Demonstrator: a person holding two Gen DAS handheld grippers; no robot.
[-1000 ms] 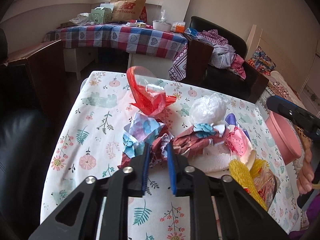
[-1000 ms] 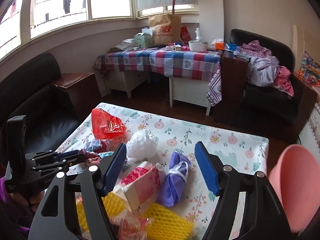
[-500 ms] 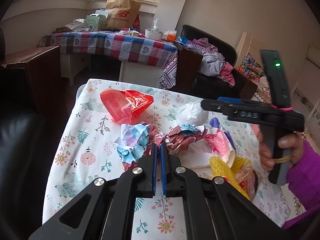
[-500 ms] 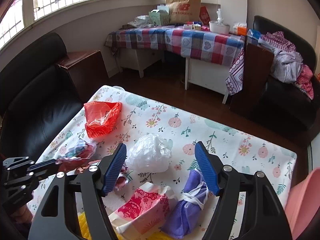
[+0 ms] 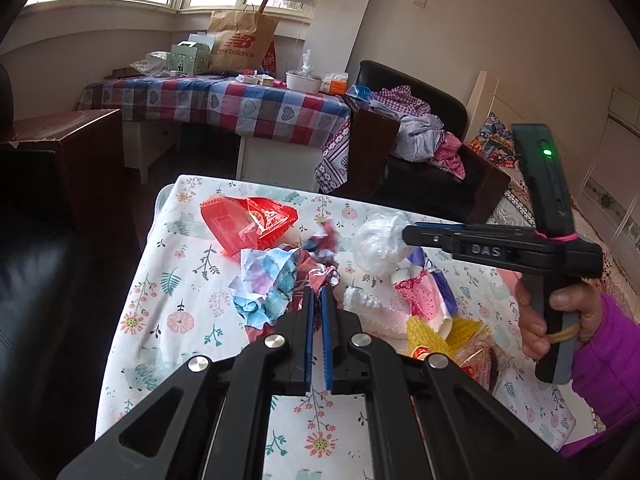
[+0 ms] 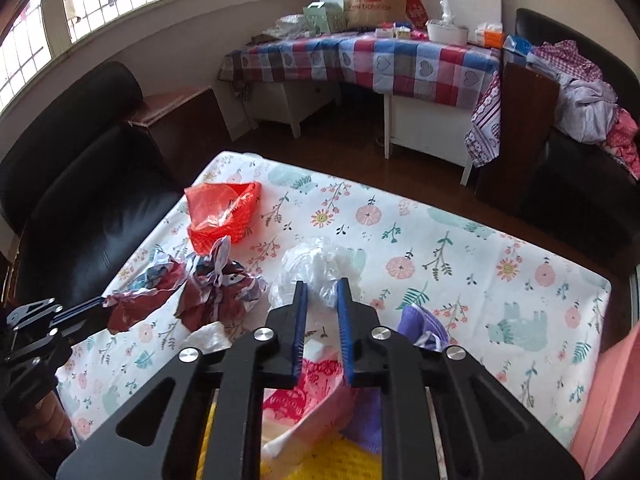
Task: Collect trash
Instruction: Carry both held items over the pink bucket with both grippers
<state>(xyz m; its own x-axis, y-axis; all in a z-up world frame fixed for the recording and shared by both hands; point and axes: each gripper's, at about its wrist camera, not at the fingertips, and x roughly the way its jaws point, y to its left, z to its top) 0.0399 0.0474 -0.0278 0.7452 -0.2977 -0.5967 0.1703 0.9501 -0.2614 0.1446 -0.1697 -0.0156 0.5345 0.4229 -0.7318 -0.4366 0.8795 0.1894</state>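
floral-cloth covered surface (image 6: 460, 264) is littered with trash. biggest loose bit is the crumpled white plastic bag (image 6: 316, 266), lying dead ahead of the right hand-held gripper (image 6: 322, 286), whose blue pads have just been closing and now pinch its near edge. left hand-held gripper (image 5: 316, 294) is clamped on the crumpled maroon printed wrapper (image 6: 132, 306), lifted off to the left, so the right hand is the nearer one for the bag

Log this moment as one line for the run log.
left gripper: jaws shut on crumpled dark-red paper wrapper | right gripper: jaws just closing on white crumpled plastic bag | red plastic bag: untouched on table
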